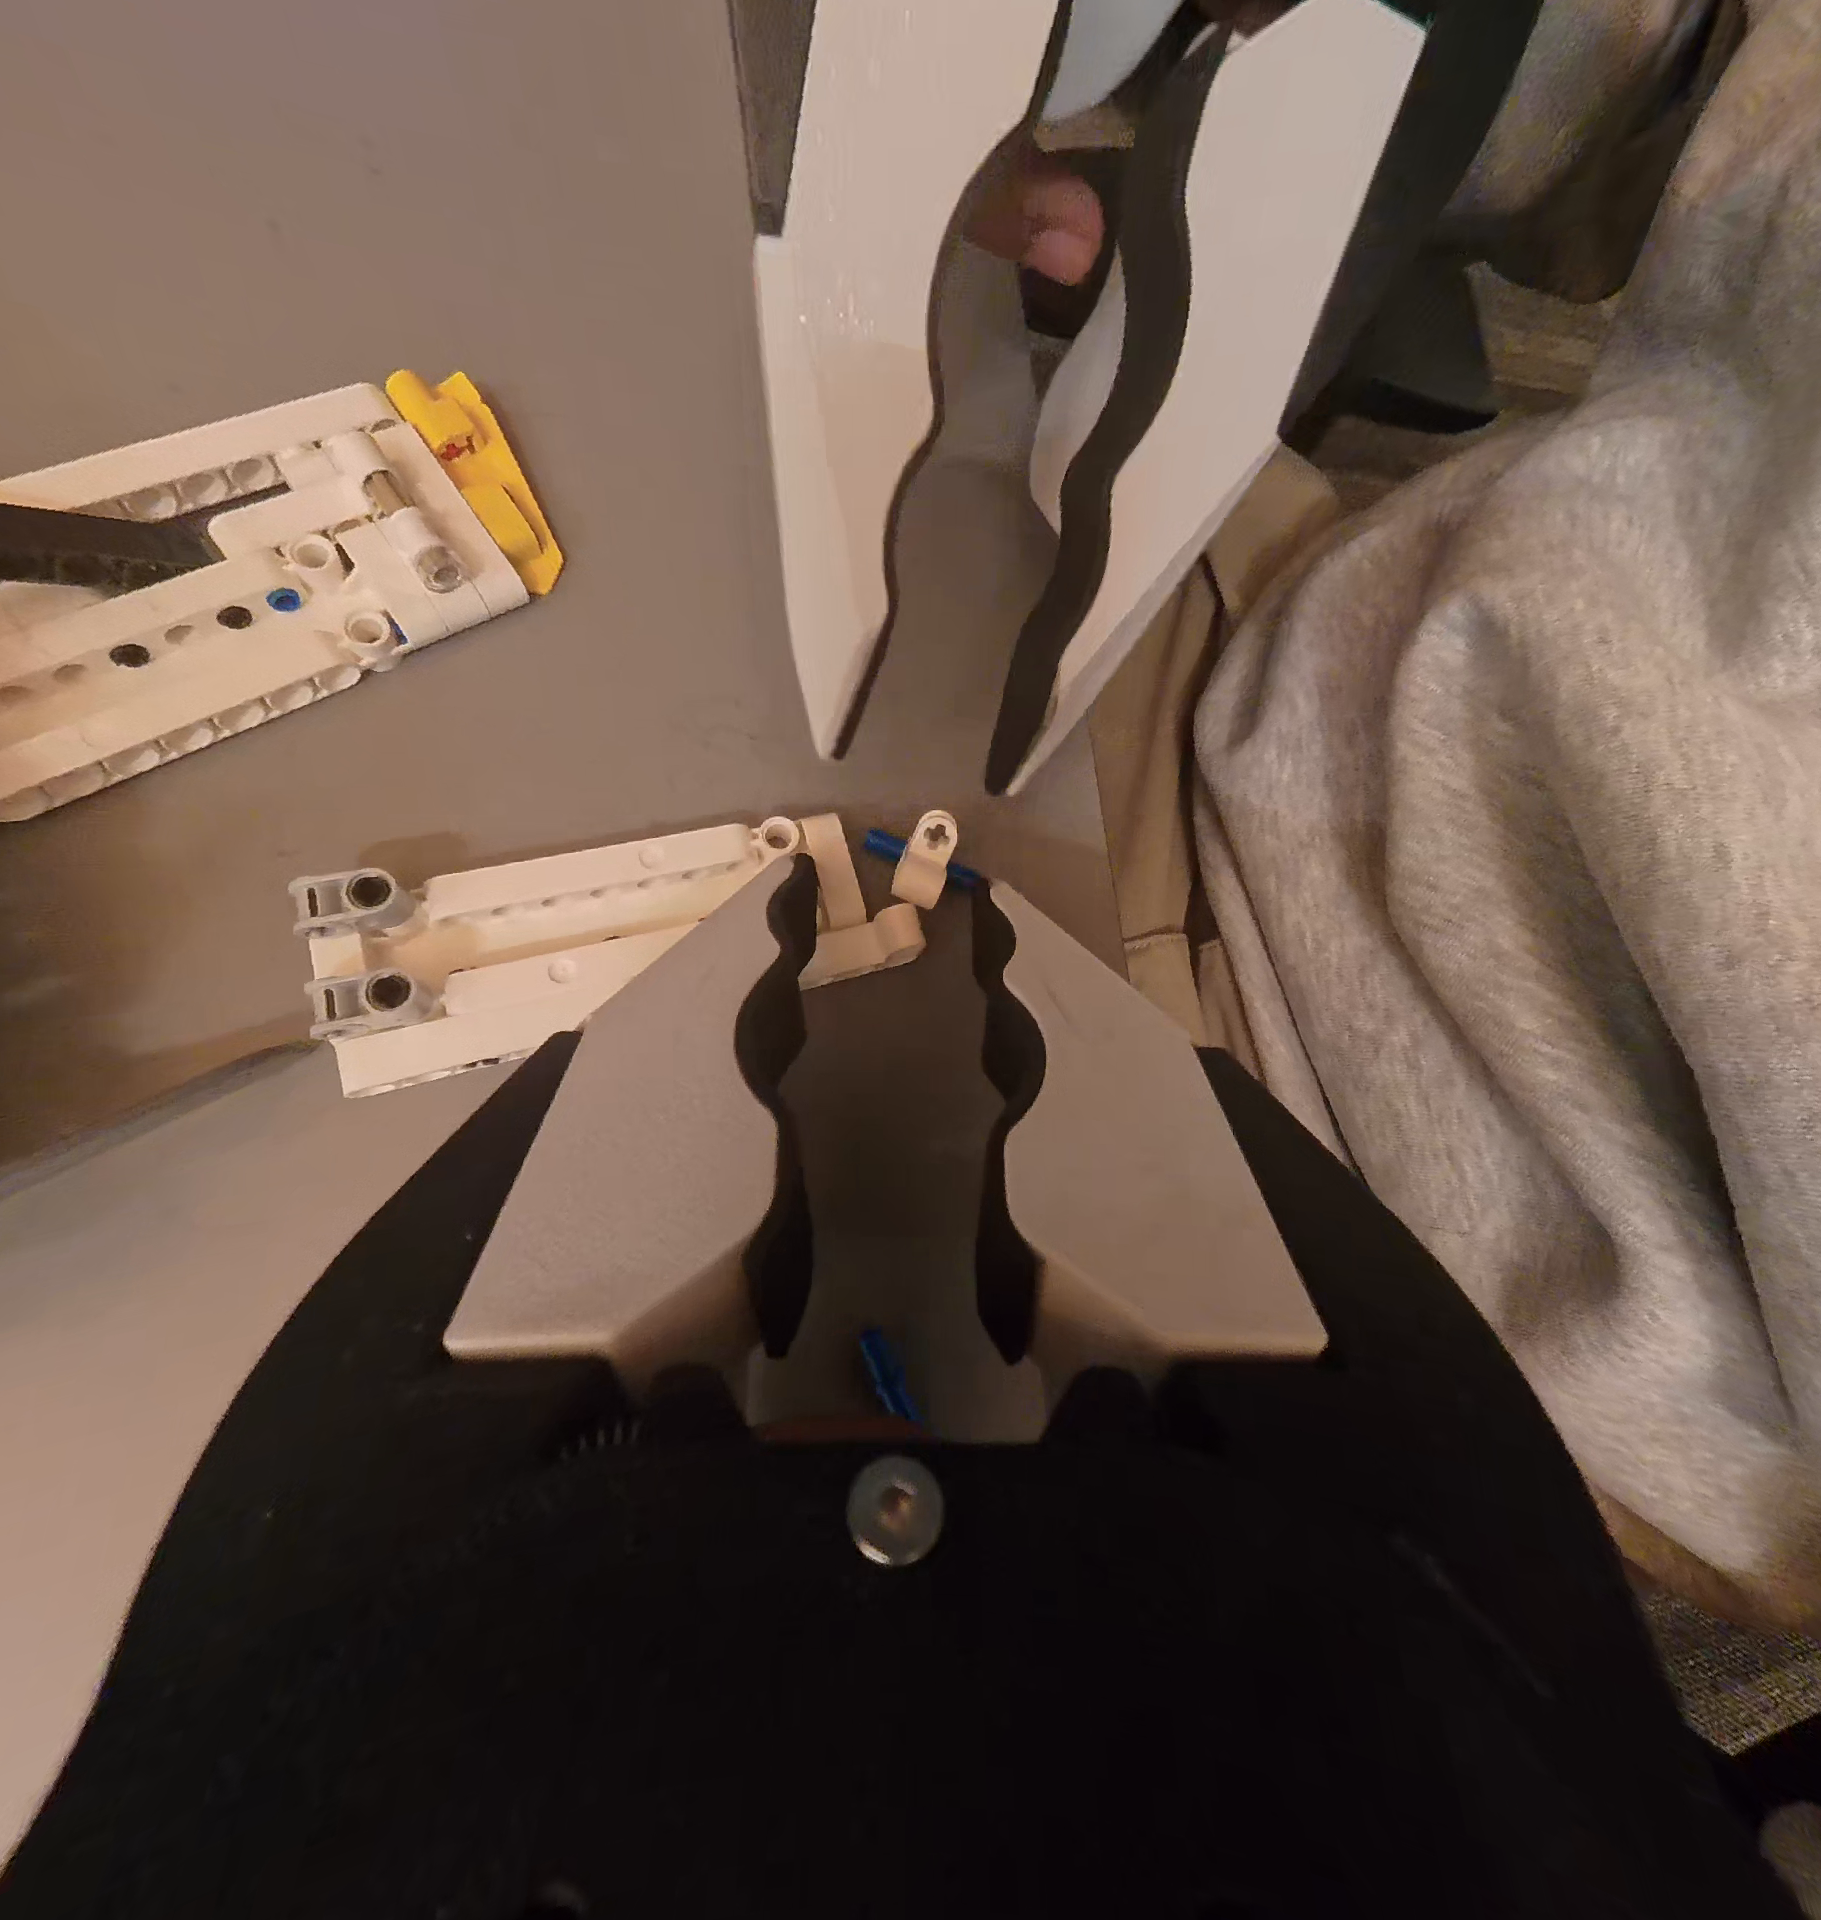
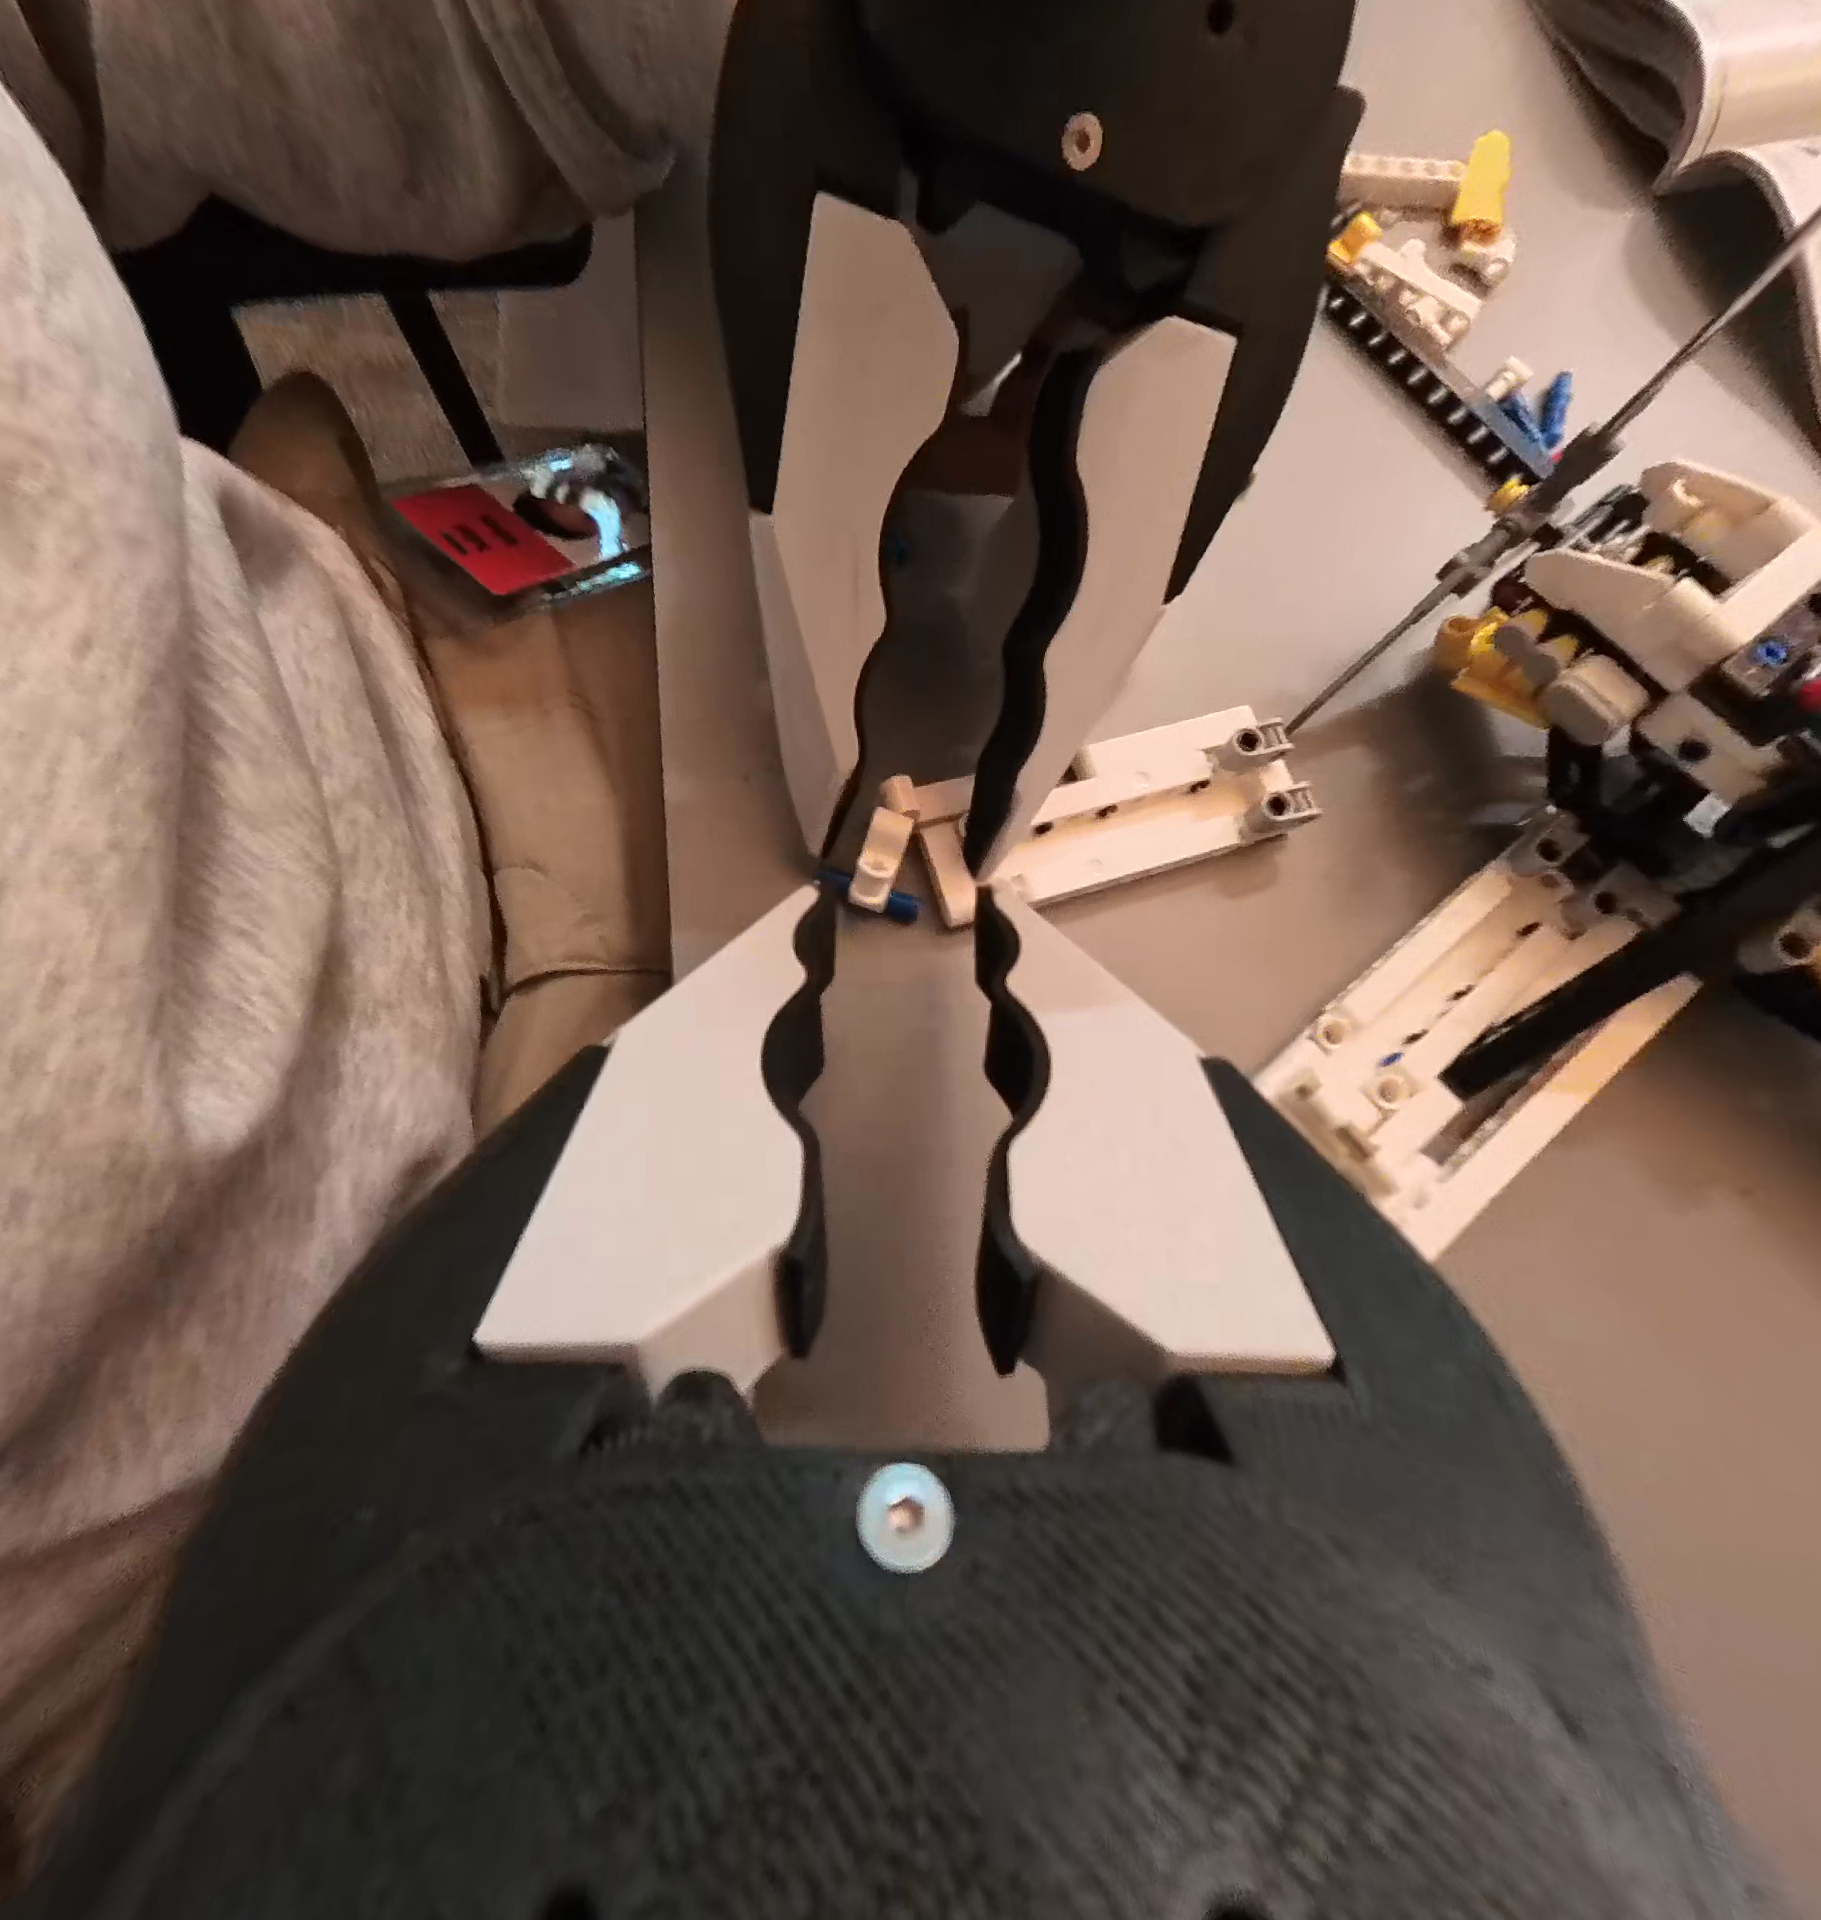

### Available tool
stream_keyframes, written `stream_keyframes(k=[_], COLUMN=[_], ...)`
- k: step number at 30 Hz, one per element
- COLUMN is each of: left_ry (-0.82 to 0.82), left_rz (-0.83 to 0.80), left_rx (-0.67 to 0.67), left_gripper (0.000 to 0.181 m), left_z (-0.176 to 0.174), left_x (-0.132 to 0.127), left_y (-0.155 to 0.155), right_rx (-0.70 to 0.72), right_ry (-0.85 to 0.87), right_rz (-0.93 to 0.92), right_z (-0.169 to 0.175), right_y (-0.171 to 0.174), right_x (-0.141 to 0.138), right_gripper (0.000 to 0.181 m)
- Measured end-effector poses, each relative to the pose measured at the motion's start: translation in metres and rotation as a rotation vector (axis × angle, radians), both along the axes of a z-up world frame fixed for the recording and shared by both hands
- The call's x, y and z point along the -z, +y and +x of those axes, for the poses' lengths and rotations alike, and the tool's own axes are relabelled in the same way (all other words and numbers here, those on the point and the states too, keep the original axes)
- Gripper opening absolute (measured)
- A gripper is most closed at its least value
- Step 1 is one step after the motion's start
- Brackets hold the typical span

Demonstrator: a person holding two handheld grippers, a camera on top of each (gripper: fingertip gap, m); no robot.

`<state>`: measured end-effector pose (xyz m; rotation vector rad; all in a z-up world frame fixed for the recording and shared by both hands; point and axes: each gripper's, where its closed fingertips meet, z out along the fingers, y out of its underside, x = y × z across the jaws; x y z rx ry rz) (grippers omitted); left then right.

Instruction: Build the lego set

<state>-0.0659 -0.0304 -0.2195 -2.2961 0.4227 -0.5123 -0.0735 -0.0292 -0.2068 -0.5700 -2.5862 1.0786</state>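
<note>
1. The left tongs are released, jaws apart, their tips low over the bench at the near end of a small white beam assembly. The left-hand tip touches or overlaps a short white arm of that assembly; nothing is gripped.
2. The right tongs also stand parted and empty, tips pointing toward the same spot from the opposite side, so the two pairs face each other tip to tip.
3. Between the four tips lies a small white connector threaded on a blue pin, resting loose on the bench just beside the assembly's end.
4. The white beam assembly lies flat, with two grey pin joints at its far end.
5. Another blue pin sits near the base of the left tongs, between the fingers.
6. Farther off, a larger white build with a yellow end lies on the bench; the right wrist view shows it joined to a bulkier black, white and yellow model.
7. A person's grey sleeve or garment borders the bench edge.
8. A red and silver object lies below the bench edge.
</note>
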Motion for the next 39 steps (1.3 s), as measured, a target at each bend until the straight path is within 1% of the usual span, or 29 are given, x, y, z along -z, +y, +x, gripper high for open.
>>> stream_keyframes(k=[2,5,7,9,11,13,15,17,19,21,23,25,27,29,31,34,36,39], left_ry=[-0.002,-0.003,-0.003,-0.002,-0.001,-0.001,-0.004,-0.005,-0.001,0.003,0.005,0.000,-0.005,-0.005,-0.002,0.003,0.004,0.008], left_rz=[-0.001,-0.002,-0.002,-0.002,-0.001,-0.002,-0.003,-0.003,-0.002,-0.001,0.000,-0.002,-0.003,-0.004,-0.003,-0.002,-0.002,0.000], left_rx=[0.000,0.000,0.001,0.000,0.000,0.000,0.001,0.002,0.001,0.001,0.001,0.001,0.002,0.003,0.003,0.001,-0.001,-0.002], left_gripper=[0.029,0.028,0.028,0.028,0.028,0.027,0.027,0.027,0.027,0.027,0.027,0.027,0.027,0.027,0.026,0.026,0.026,0.026], left_z=[0.000,0.000,0.000,0.000,0.000,0.000,0.000,0.000,0.000,0.000,0.000,0.001,0.001,0.001,0.001,0.001,0.001,0.003], left_x=[0.000,0.000,0.000,0.000,0.000,0.000,0.000,0.000,0.000,0.000,0.001,0.000,0.000,0.000,0.000,0.001,0.001,0.001], left_y=[0.000,0.000,0.000,0.000,0.000,0.000,0.000,0.000,0.000,0.000,0.000,0.000,0.000,0.000,0.000,0.000,0.000,0.001], right_rx=[0.032,0.083,0.089,0.079,0.060,0.006,-0.075,-0.107,-0.135,-0.127,-0.083,-0.020,0.077,0.202,0.282,0.373,0.422,0.446], right_ry=[-0.017,-0.027,-0.027,-0.027,-0.011,-0.005,-0.041,-0.022,0.031,0.046,0.040,0.039,0.032,0.015,0.003,0.009,0.022,0.020], right_rz=[-0.035,-0.039,-0.040,-0.030,-0.007,0.033,0.113,0.199,0.225,0.216,0.193,0.138,0.084,0.026,-0.043,-0.105,-0.098,-0.135], right_z=[0.002,0.001,0.001,0.001,0.002,0.008,0.017,0.014,0.009,0.007,0.006,0.007,0.007,0.005,0.008,0.010,0.008,0.007], right_y=[-0.004,-0.008,-0.009,-0.008,-0.003,0.001,0.003,0.004,0.000,-0.002,0.000,0.003,0.006,0.010,0.008,0.006,0.010,0.009], right_x=[0.002,0.011,0.015,0.015,0.009,0.004,0.008,0.014,0.017,0.017,0.016,0.011,0.008,0.008,0.009,0.013,0.020,0.021], right_gripper=[0.023,0.020,0.008,0.006,0.005,0.005,0.006,0.006,0.010,0.027,0.035,0.037,0.037,0.032,0.028,0.028,0.027,0.025])
